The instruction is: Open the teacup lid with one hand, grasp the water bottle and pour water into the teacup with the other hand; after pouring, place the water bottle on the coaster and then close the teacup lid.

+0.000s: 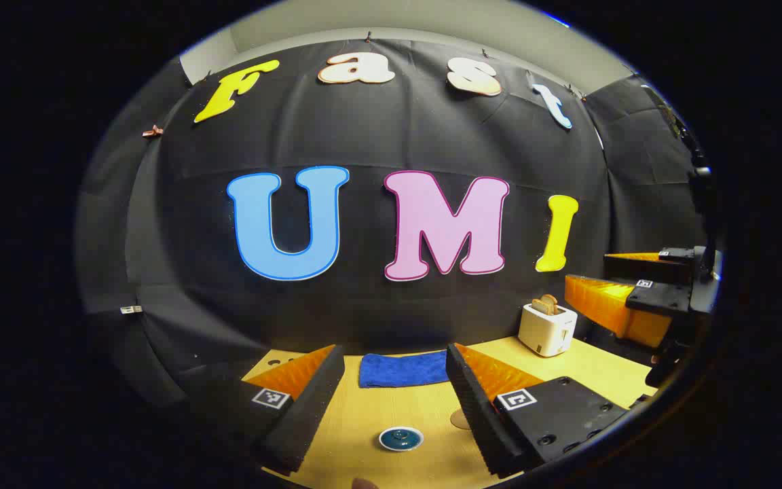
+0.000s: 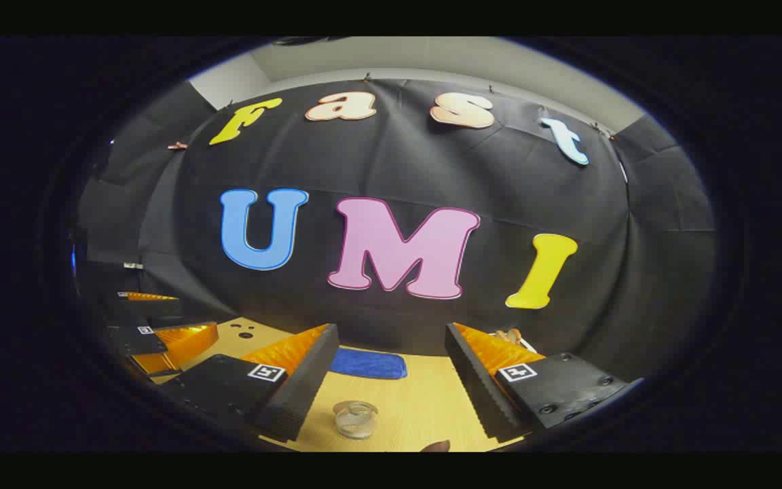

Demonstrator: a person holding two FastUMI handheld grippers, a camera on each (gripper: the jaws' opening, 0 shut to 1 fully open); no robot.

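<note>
Both grippers, left [image 1: 391, 401] and right [image 2: 387, 387], hung spread and empty above the pale wooden table [image 1: 425, 462], so you needed to lower the left squarely over the round dark-teal ceramic teacup lid [image 1: 400, 439] below its fingers, centring on its knob before closing.

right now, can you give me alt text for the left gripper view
The left gripper hangs open above a wooden table, with a teacup lid lying on the table between its fingers. Behind it lie a blue cloth and a white toaster, and the right gripper shows open at the right edge.
</note>
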